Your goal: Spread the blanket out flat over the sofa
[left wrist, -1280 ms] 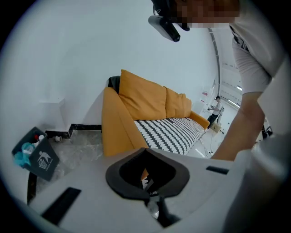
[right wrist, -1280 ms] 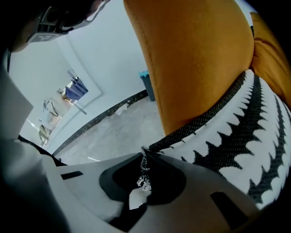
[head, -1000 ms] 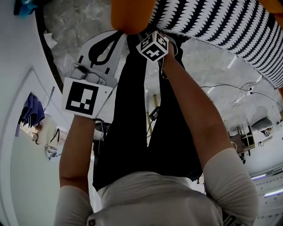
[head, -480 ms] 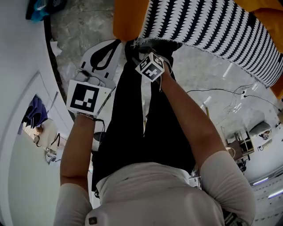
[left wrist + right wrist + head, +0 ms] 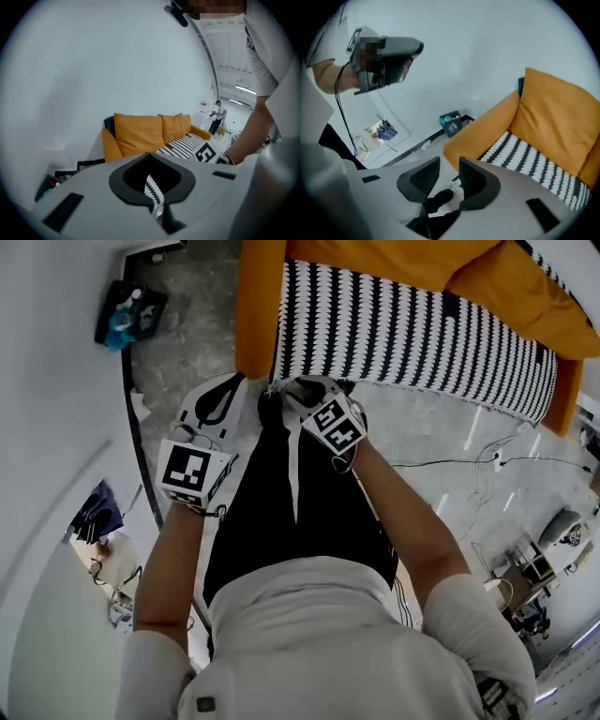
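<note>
Over the sofa [image 5: 258, 315], blanket [image 5: 412, 334], pinched by left claw [image 5: 157, 208]

The right tool [image 5: 449, 164] gapes empty before the sofa [image 5: 487, 124] and blanket [image 5: 525, 157].

Left tool [image 5: 152, 187] and right tool [image 5: 450, 176]: pale grey shells are lined with black jaw pads. Each is fitted with a marker cube, left cube [image 5: 194, 474] and right cube [image 5: 337, 425], printed with black-and-white squares. A white short-sleeved shirt [image 5: 300, 634] and black trousers [image 5: 291, 512] are worn. A thin dark cable [image 5: 343, 463] is seen at the right wrist.
</note>
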